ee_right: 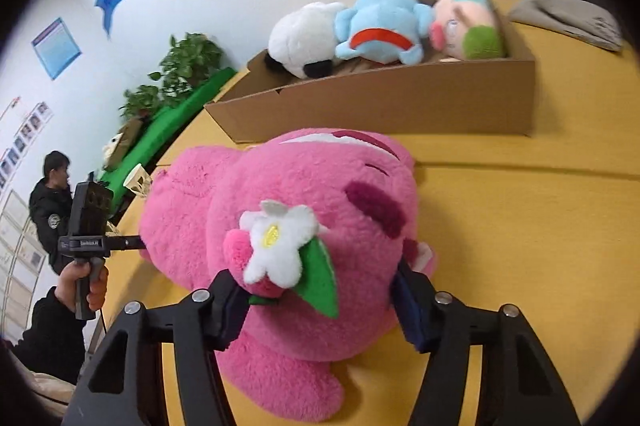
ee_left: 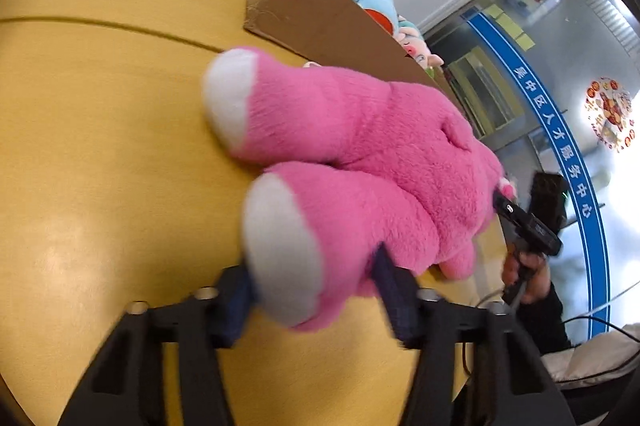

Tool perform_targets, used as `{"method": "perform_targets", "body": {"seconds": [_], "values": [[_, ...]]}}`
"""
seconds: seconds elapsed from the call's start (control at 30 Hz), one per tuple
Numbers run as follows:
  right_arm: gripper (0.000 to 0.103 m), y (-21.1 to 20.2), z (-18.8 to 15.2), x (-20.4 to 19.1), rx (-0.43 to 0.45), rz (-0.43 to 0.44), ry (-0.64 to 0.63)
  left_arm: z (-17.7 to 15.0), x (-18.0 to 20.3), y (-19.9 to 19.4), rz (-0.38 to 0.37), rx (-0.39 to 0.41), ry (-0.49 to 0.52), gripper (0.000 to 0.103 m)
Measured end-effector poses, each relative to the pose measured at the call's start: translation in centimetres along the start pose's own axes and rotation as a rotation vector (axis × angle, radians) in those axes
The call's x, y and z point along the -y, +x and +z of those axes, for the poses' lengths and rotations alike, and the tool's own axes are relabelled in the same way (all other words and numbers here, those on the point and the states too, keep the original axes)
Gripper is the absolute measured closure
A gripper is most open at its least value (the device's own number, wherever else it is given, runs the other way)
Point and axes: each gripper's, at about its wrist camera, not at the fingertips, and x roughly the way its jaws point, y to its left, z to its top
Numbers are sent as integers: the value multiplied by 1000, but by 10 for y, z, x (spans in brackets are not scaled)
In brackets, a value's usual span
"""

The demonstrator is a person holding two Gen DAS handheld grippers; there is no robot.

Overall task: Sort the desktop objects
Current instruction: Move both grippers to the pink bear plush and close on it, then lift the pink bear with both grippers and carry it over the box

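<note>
A big pink plush bear lies on the yellow wooden table, in front of a cardboard box. My left gripper is shut on its near leg, just behind the white sole, with a pad pressed into each side. In the right wrist view the bear lies head towards the camera. My right gripper is shut on its head, beside the white flower with a green leaf. The box holds a white plush, a blue plush and a green-haired doll.
A folded grey cloth lies on the table right of the box. Beyond the table's left edge are potted plants, a green board and a person in a dark jacket. A glass door stands behind the table.
</note>
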Motion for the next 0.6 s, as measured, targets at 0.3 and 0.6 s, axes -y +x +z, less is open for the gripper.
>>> {"method": "perform_targets", "body": {"seconds": [0.3, 0.6], "values": [[16, -36, -37, 28, -27, -4, 113, -16, 16, 7, -43, -24, 47, 8], [45, -26, -29, 28, 59, 30, 92, -6, 21, 21, -85, -3, 26, 47]]}}
